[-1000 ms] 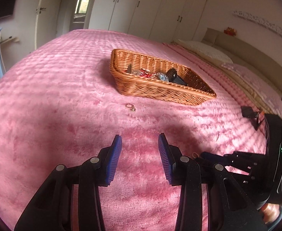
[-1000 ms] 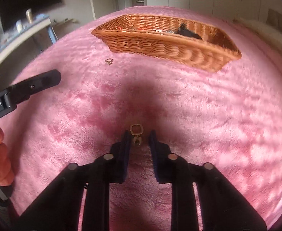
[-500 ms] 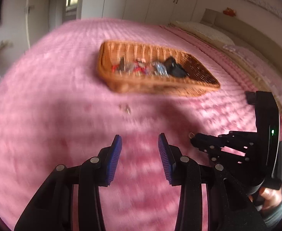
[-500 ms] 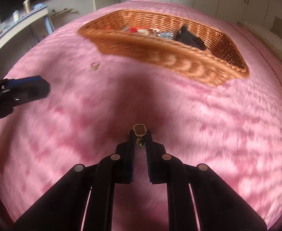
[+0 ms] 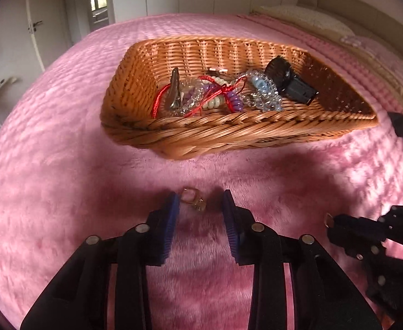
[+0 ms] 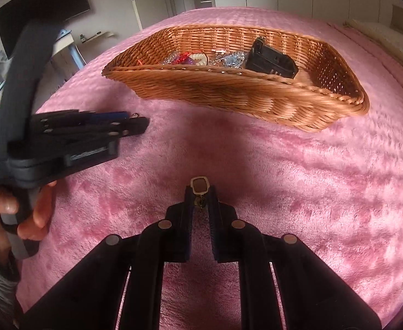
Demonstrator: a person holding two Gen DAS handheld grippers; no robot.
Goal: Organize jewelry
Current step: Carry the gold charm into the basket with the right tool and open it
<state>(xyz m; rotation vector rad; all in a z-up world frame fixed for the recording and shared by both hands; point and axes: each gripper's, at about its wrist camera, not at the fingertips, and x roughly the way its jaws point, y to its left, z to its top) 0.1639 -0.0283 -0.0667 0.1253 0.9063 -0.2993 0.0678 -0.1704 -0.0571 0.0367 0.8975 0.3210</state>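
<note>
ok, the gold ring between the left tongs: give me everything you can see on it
The gold ring is a small metal-looking band with a chunky, pale gold setting at its lower right end. It lies on its side on the pink blanket, just short of the wicker basket. The left tongs are open around it; the blue pads flank it on both sides. Contact with the left pad cannot be told. Finer detail is too small to read.

Before you: plush, matt pink bedspread (image 5: 64, 178); woven wicker basket (image 5: 229, 134), glossy strands; gold metal ring (image 5: 194, 199); matt black plastic left gripper (image 5: 201, 206), ribbed blue pads (image 5: 171, 220).
</note>
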